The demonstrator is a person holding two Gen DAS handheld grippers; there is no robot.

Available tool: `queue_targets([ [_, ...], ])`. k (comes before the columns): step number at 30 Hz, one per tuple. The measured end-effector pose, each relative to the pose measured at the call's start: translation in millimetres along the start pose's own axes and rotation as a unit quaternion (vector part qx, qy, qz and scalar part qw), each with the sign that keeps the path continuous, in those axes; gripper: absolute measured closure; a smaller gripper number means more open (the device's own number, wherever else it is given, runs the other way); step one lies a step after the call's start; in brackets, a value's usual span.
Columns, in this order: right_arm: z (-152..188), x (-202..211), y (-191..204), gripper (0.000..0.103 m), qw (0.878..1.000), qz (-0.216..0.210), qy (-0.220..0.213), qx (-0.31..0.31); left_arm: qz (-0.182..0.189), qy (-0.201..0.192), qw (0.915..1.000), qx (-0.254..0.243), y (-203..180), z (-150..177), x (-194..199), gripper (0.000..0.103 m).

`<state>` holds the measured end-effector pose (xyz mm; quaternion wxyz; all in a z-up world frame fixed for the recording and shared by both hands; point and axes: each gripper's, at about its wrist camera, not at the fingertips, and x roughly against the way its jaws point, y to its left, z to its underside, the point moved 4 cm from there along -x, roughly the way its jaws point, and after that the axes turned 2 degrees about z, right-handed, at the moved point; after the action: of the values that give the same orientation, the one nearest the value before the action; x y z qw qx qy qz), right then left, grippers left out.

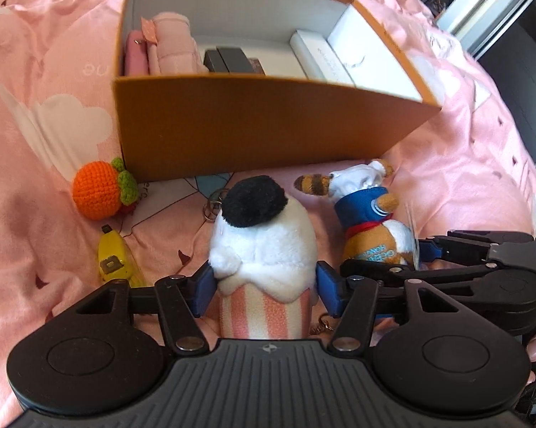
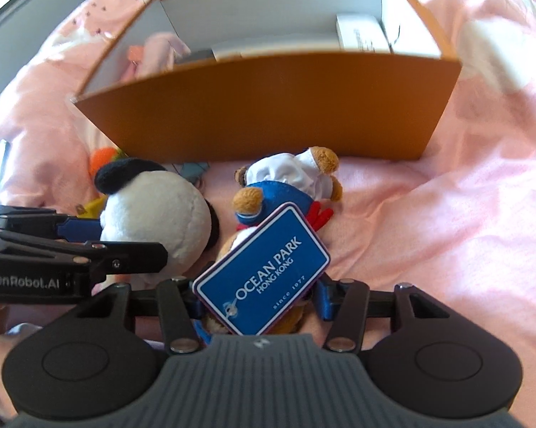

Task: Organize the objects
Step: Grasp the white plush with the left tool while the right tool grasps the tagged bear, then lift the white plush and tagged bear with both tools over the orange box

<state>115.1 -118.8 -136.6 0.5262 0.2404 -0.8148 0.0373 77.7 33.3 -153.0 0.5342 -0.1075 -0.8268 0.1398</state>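
Note:
A white plush (image 1: 264,242) with a black tuft and a pink-striped base lies on the pink bedding in front of an orange box (image 1: 268,125). My left gripper (image 1: 266,290) is shut on it, with a blue pad pressed into each side of its lower body. To its right lies a raccoon plush (image 1: 371,210) in a blue and white outfit. My right gripper (image 2: 260,301) is closed around the raccoon plush's (image 2: 286,189) lower body. A blue Ocean Park tag (image 2: 264,267) covers much of that grip.
The orange box (image 2: 268,107) holds pink pouches (image 1: 168,46), dark boxes (image 1: 228,59) and white boxes (image 1: 339,53). A crocheted orange (image 1: 96,189) and a yellow banana toy (image 1: 112,256) lie to the left. Key rings (image 1: 211,210) rest by the white plush. Rumpled pink bedding (image 2: 446,232) surrounds everything.

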Motion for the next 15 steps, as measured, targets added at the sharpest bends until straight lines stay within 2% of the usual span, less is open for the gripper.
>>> queue_targets([
  [7, -16, 56, -5, 0.048, 0.998, -0.008, -0.057, 0.031, 0.073, -0.039, 0.9964, 0.02, -18, -16, 38, 0.037],
  [12, -37, 95, -8, 0.048, 0.992, -0.011, -0.108, 0.062, 0.097, -0.084, 0.9916, 0.012, -34, -42, 69, 0.037],
  [15, -57, 111, -13, 0.048, 0.989, -0.015, -0.13, 0.071, 0.096, -0.112, 0.9891, 0.002, -41, -68, 87, 0.037],
])
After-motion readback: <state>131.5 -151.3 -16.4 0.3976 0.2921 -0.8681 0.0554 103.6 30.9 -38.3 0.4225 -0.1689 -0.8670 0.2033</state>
